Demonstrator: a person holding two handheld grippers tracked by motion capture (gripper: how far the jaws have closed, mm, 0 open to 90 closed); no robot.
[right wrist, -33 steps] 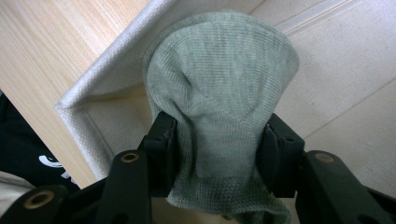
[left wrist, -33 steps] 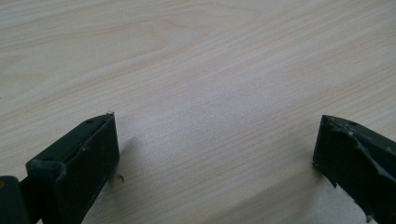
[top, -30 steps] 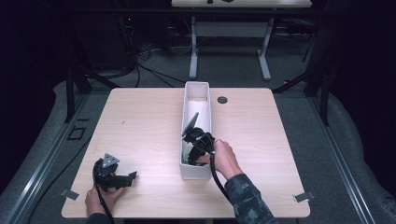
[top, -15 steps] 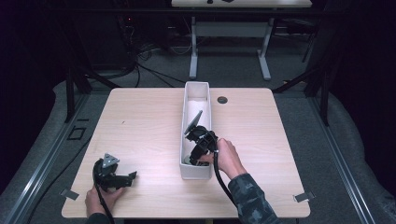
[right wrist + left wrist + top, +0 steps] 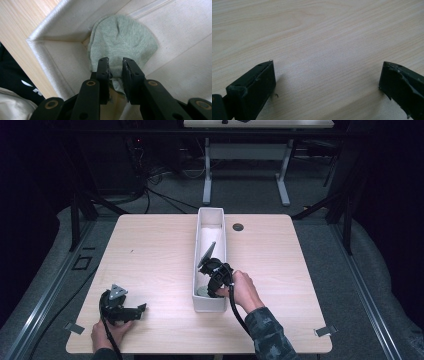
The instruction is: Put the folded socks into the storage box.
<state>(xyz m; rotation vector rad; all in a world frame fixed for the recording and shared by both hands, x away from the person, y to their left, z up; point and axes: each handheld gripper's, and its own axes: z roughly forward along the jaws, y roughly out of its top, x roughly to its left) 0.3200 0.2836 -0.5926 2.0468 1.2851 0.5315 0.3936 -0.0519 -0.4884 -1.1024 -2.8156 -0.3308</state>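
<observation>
Right gripper view: my right hand-held gripper has just closed, pinching the grey-green cloth in the white bin's near corner. I'd lift straight up, clear of the walls. Left hand-held gripper rests open on the bench.

Cloth in near end of bin, mid-table.

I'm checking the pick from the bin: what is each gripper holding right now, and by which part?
The right gripper has just closed on the grey-green knit cloth in the white fabric bin, pinching its near edge. The left gripper is open over bare table, holding nothing.
</observation>
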